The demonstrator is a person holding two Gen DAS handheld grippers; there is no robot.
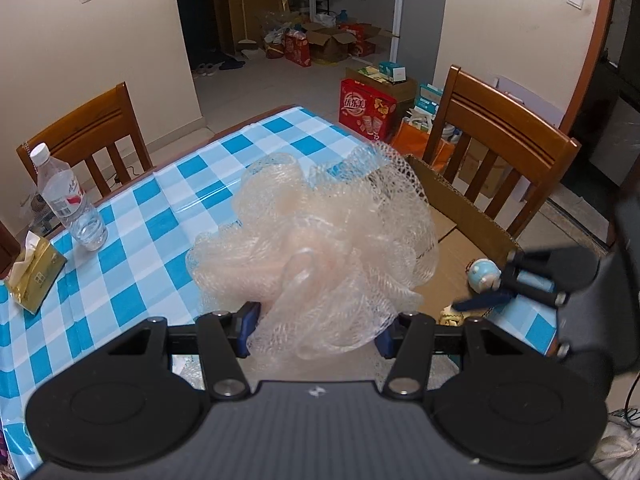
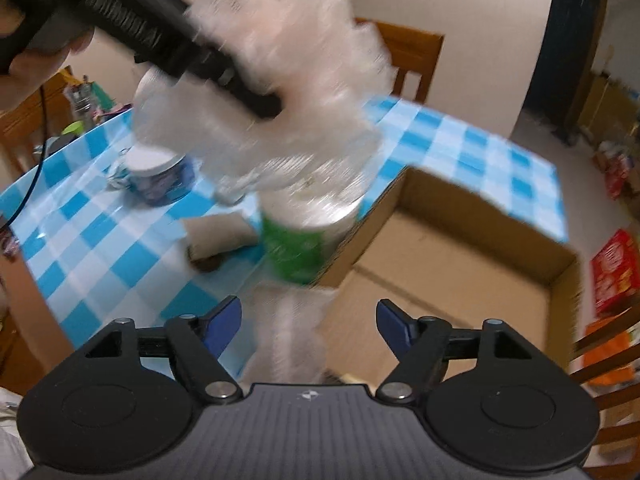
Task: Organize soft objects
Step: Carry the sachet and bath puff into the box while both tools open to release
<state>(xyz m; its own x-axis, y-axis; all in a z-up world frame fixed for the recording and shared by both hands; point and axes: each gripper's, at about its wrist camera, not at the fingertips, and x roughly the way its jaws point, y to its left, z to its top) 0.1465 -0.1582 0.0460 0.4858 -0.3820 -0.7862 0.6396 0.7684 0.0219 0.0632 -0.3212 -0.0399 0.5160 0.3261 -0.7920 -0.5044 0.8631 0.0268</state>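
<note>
My left gripper (image 1: 318,330) is shut on a pale peach mesh bath pouf (image 1: 316,232) and holds it in the air above the checked table, beside an open cardboard box (image 1: 460,208). In the right wrist view the pouf (image 2: 304,76) appears blurred, gripped by the left gripper (image 2: 256,100) high above the box (image 2: 452,260). My right gripper (image 2: 308,324) is open; a blurred white fluffy thing (image 2: 292,332) lies below between its fingers, untouched. The right gripper also shows in the left wrist view (image 1: 492,300), over the box, near a small blue round toy (image 1: 482,274).
A blue-and-white checked tablecloth (image 1: 132,248) covers the table. On it stand a water bottle (image 1: 70,204), a tissue pack (image 1: 34,276), a green-labelled container (image 2: 304,228), a blue jar (image 2: 160,176) and a brown roll (image 2: 218,240). Wooden chairs (image 1: 500,148) stand around the table.
</note>
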